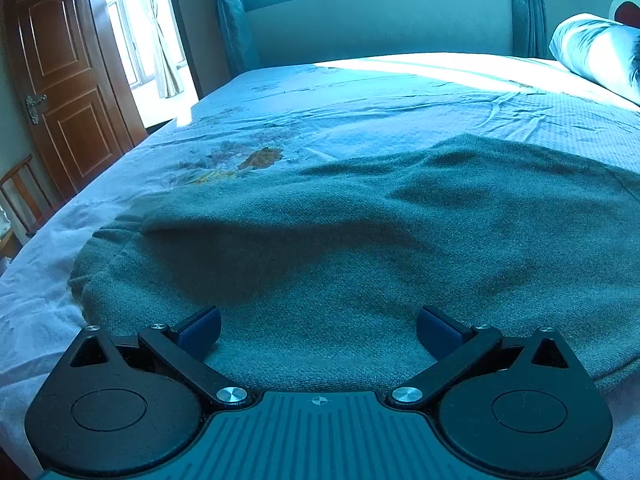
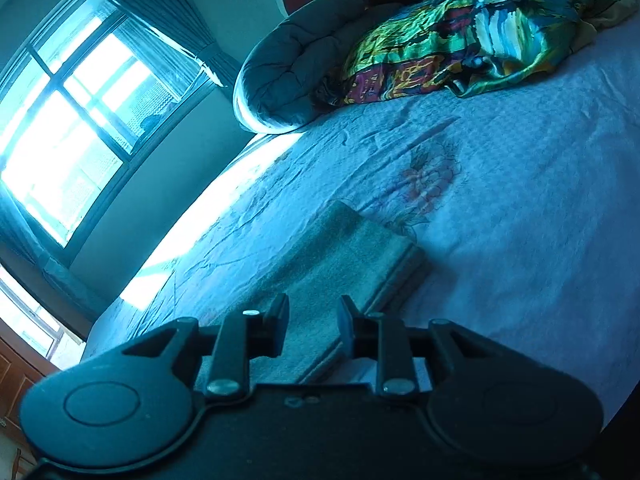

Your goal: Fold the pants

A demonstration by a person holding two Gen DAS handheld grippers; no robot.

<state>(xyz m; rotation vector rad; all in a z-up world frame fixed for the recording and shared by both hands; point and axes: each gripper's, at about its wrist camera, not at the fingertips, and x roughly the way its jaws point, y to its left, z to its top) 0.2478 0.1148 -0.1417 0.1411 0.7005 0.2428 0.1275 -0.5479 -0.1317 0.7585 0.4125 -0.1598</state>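
Grey-green knit pants lie spread flat on the bed, filling the middle of the left wrist view. My left gripper hovers low over their near edge, jaws wide open and empty. In the right wrist view the pants show as a narrow folded strip running away from the camera. My right gripper sits above the near end of that strip, fingers partly apart, holding nothing.
The bed sheet is pale with a flower print. A rolled quilt and a colourful satin cloth lie at the head. A pillow is far right. A wooden door and a chair stand left.
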